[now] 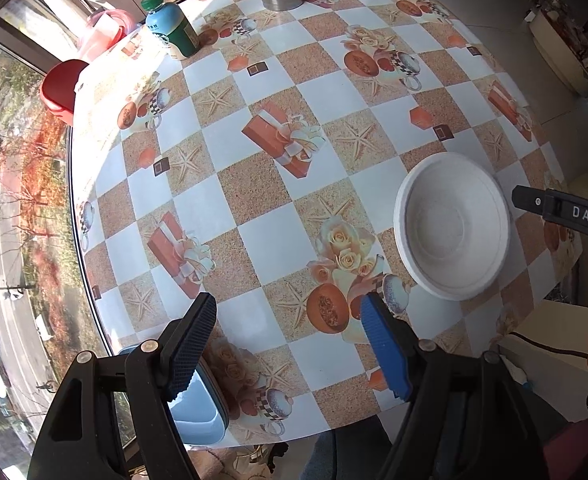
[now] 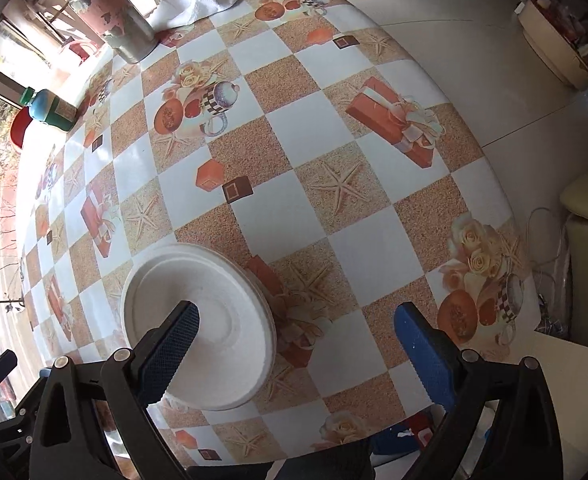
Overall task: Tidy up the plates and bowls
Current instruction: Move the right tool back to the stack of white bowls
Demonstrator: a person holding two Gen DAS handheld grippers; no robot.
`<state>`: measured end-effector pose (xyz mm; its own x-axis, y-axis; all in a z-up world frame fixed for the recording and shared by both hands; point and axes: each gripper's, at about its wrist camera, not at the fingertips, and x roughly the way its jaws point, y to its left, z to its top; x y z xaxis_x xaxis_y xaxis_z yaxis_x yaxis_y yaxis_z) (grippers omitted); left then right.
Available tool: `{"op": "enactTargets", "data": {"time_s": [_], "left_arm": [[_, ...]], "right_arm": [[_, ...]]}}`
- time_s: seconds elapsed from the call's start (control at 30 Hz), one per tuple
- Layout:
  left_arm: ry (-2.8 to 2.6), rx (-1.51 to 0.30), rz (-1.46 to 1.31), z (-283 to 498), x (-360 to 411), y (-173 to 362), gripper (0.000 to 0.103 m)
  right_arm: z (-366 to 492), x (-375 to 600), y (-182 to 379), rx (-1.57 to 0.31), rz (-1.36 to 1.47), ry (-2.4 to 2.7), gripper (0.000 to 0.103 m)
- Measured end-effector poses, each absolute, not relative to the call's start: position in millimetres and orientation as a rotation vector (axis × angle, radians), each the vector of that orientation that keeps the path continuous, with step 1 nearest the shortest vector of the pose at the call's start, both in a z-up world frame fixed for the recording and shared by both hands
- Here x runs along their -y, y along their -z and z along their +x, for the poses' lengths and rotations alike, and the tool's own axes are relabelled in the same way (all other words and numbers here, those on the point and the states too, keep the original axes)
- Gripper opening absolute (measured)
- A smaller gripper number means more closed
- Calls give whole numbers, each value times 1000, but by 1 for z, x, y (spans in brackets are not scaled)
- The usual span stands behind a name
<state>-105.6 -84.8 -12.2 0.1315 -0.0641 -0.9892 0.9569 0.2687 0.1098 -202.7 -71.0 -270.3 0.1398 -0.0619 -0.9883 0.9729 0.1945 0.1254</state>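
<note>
Below your two grippers the table [image 1: 253, 184] carries one white plate [image 2: 213, 320] near its edge. Your left gripper [image 1: 289, 340] and right gripper [image 2: 294, 344] both hang over it, jaws apart, holding nothing.

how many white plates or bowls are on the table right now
1 for certain: a white plate lies near the table's front edge, under the right gripper. Its layered rim suggests more could be stacked beneath, hidden from view.
</note>
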Motion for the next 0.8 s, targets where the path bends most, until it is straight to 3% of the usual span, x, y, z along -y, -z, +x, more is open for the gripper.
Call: {"op": "enactTargets", "data": {"time_s": [0.8], "left_arm": [[946, -1229, 1006, -113, 104, 22, 78]], "right_arm": [[-201, 71, 301, -1280, 1089, 949, 99]]}}
